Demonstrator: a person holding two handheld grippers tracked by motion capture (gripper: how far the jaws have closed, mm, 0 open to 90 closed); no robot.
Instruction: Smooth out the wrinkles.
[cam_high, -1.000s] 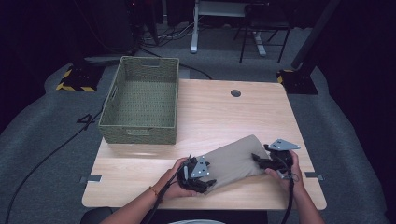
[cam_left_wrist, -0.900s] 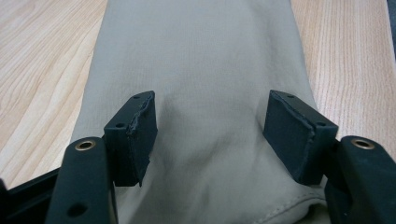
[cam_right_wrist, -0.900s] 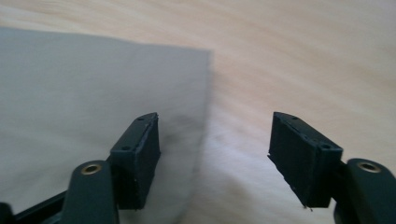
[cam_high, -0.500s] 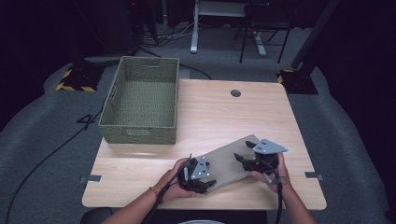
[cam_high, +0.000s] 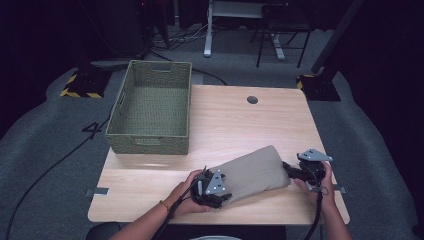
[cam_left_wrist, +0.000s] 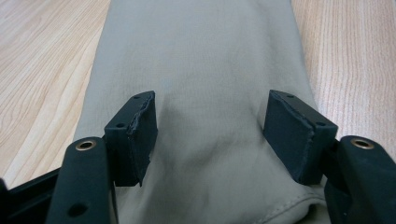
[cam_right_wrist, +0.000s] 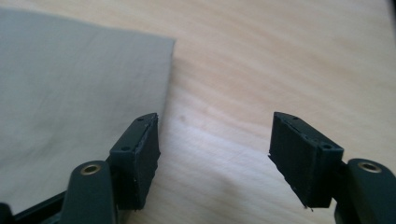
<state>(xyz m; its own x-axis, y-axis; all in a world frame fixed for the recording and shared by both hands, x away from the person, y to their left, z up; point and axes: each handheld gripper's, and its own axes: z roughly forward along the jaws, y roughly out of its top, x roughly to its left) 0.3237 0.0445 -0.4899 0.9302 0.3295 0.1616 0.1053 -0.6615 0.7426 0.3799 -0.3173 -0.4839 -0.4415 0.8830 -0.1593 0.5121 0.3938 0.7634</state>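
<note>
Wooden table (cam_high: 235, 125): folded cloth (cam_high: 252, 172) is straddled by open left gripper (cam_high: 212, 192); open right gripper (cam_high: 292, 172), at three o'clock, must be closed on its edge before the next fold.

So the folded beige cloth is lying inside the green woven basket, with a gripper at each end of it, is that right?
Not quite. The folded beige cloth lies on the table, in front of the green woven basket, with the left gripper and right gripper at its ends. The high view shows it.
</note>
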